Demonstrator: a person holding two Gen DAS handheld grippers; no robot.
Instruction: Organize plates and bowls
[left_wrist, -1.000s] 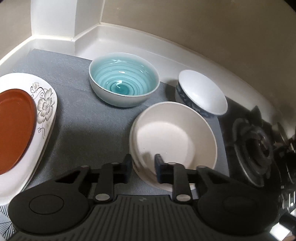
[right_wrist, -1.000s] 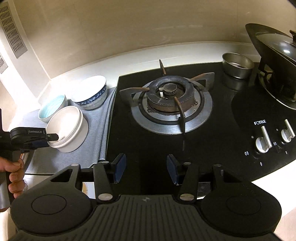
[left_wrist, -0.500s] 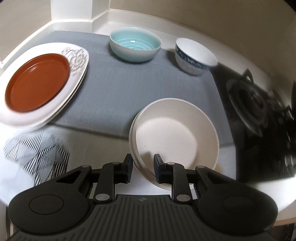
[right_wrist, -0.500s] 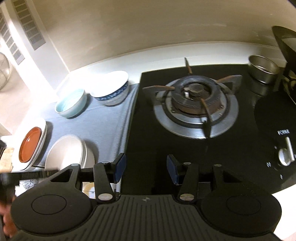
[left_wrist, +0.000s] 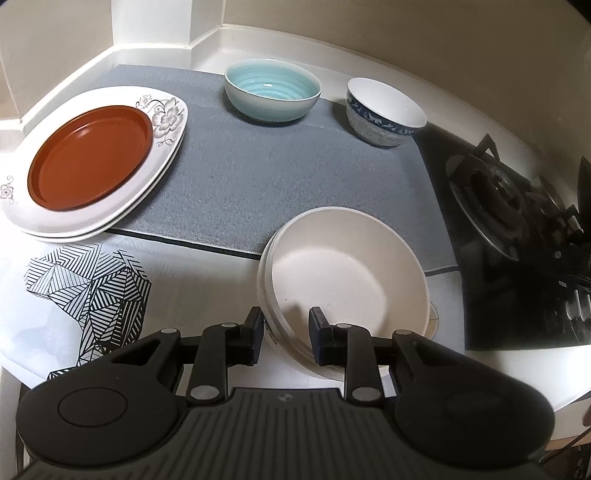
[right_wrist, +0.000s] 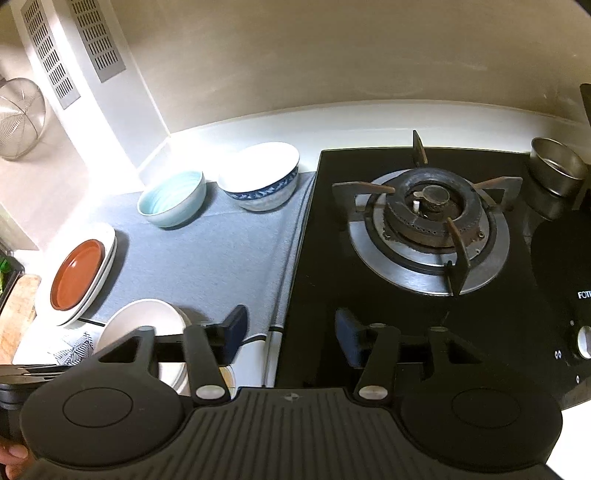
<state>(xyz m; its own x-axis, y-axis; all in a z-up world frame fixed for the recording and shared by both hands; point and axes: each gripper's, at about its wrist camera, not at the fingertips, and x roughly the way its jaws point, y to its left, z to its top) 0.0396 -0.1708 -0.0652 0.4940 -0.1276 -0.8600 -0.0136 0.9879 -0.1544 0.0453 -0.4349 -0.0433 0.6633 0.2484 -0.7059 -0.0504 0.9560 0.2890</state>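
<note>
Cream bowls (left_wrist: 343, 280) have been drawn off the grey mat (left_wrist: 280, 177) toward the counter edge; the left gripper (left_wrist: 284, 332), jaws just eased apart, is loosely astride the near rim, so release is judged underway; the right gripper (right_wrist: 291, 336) has just been spread wide, empty.

Beige walls (right_wrist: 332, 55) meet a white countertop (left_wrist: 258, 37) (brightly lit in the corner), beside a black glass gas hob (right_wrist: 369, 302).

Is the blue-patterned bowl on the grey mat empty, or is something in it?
Empty. The blue-patterned bowl stands upright on the grey mat, and the left wrist view shows a bare white inside.
</note>
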